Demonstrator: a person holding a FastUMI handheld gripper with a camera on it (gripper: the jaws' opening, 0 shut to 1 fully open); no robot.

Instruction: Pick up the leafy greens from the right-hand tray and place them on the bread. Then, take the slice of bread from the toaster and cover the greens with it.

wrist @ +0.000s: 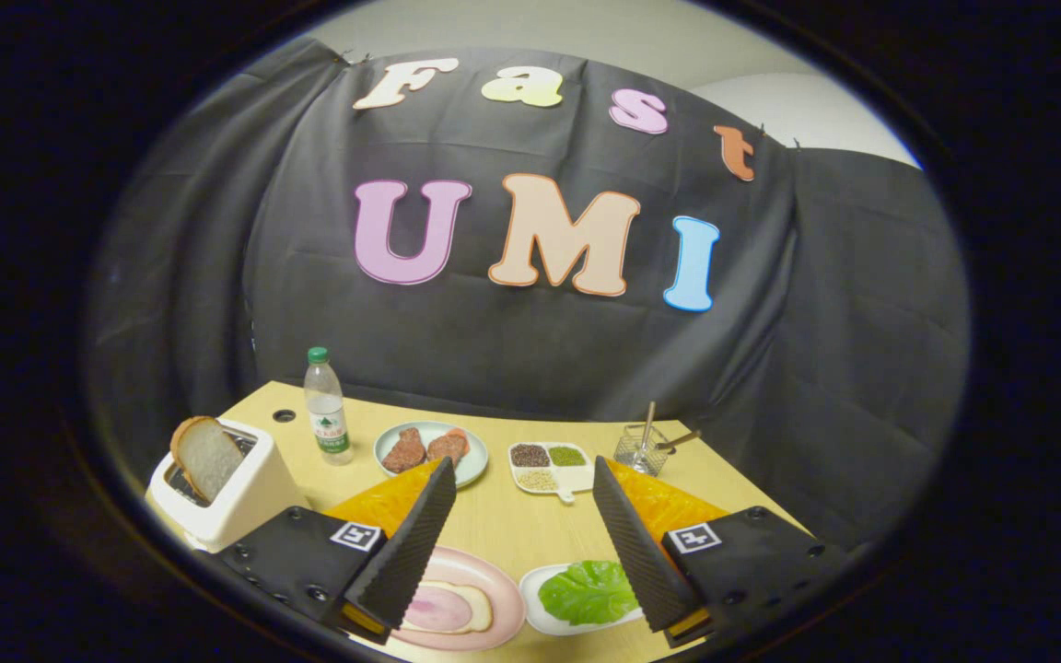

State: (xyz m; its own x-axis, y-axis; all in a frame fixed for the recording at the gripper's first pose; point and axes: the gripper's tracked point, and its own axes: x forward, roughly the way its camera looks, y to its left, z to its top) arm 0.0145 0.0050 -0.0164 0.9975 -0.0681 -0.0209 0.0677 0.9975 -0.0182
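Black cloth backs a wooden table where the crinkly greens (pixel 588 592) lie on a white tray (pixel 540 608), just inside the right finger of the wide-open, empty hand-held gripper (pixel 523 543), beside the bread (pixel 457 608) on its pink plate (pixel 503 589); the limp leaf could slip from the ribbed pads.

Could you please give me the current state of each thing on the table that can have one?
gripper: open, holding nothing
leafy greens: lying untouched on their tray
toaster: one bread slice sticking up
bottle: upright, capped
pink plate: holds bread topped with a ham slice
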